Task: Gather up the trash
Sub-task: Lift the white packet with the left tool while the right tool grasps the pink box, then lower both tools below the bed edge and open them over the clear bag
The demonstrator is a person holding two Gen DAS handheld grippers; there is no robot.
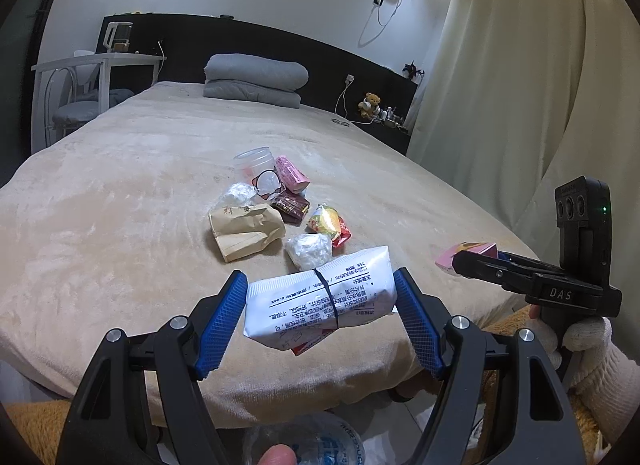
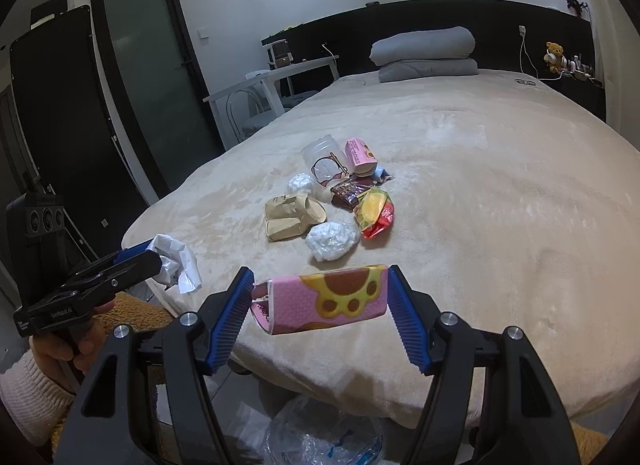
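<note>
My left gripper [image 1: 320,297] is shut on a white printed packet [image 1: 320,301] bound by a black band, held above the bed's near edge; it also shows in the right wrist view [image 2: 176,261]. My right gripper [image 2: 320,297] is shut on a pink carton with paw prints [image 2: 328,299], also seen in the left wrist view [image 1: 468,253]. More trash lies on the beige bed: a brown paper bag [image 1: 244,231], a crumpled clear plastic ball [image 1: 308,251], a yellow-red snack wrapper [image 1: 328,221], a dark wrapper [image 1: 290,207], another pink carton [image 1: 290,173] and a clear plastic cup [image 1: 256,165].
A clear plastic bag [image 2: 324,437] lies open on the floor below both grippers. Folded grey bedding [image 1: 256,79] sits at the headboard. A white table and chair [image 1: 92,77] stand left of the bed, curtains [image 1: 520,85] on the right.
</note>
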